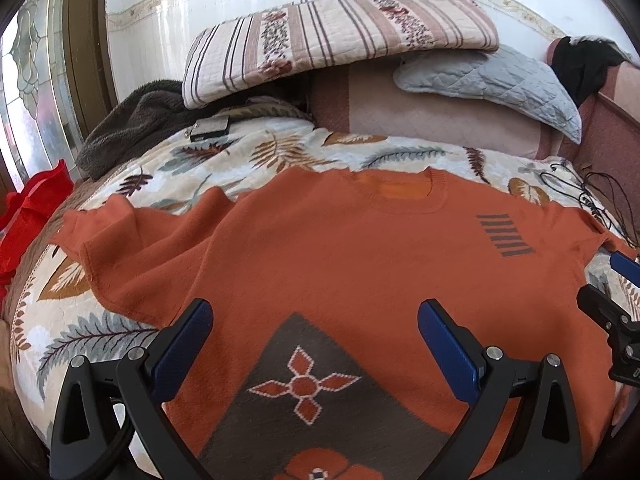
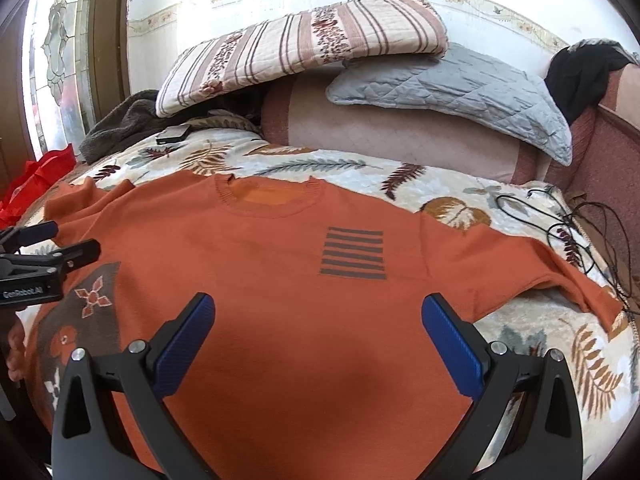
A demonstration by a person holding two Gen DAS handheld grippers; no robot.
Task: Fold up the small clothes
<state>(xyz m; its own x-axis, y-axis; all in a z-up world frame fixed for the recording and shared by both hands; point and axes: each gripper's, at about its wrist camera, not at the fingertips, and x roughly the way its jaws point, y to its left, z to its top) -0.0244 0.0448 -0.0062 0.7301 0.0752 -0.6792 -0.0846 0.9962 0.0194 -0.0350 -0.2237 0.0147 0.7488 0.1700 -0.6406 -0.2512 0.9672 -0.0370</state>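
Observation:
An orange knit sweater (image 1: 320, 248) lies flat, front up, on a leaf-print bedspread, collar toward the pillows. It has a grey striped patch on the chest (image 2: 352, 254) and a brown panel with orange flowers near the hem (image 1: 304, 392). My left gripper (image 1: 314, 316) is open and empty above the lower left part of the sweater. My right gripper (image 2: 318, 312) is open and empty above the sweater's lower middle (image 2: 320, 340). The right gripper shows at the right edge of the left wrist view (image 1: 616, 304). The left gripper shows at the left edge of the right wrist view (image 2: 52, 244).
The leaf-print bedspread (image 1: 200, 160) covers the bed. A striped pillow (image 1: 336, 32) and a grey pillow (image 1: 492, 80) lie at the head. A dark brown blanket (image 1: 132, 120), a small dark device (image 1: 210, 128), black cables (image 2: 576, 232) and red fabric (image 1: 28, 216) lie around the sweater.

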